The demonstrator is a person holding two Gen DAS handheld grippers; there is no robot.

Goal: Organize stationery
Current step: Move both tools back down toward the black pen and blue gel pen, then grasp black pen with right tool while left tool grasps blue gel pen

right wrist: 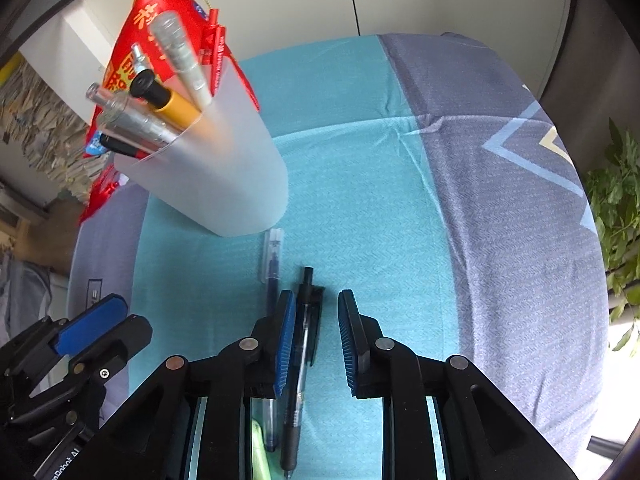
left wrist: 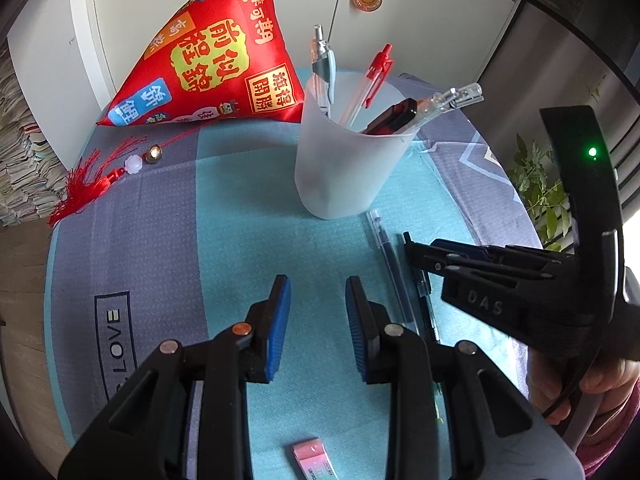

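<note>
Teal and grey woven cloth [right wrist: 360,184] covers the table; on it stands the frosted plastic cup [right wrist: 224,184], already holding several pens; just below the cup lie the black pen [right wrist: 304,344] and a thin blue refill [right wrist: 273,280]; the right gripper [right wrist: 316,344] has narrow fingers around the black pen, not pressing; better centre it, then close gently, because the smooth barrel can roll; the left gripper [left wrist: 318,328] is narrow, empty.

Black grippers [left wrist: 318,328], blue ribbed fingers [right wrist: 286,344]
</note>
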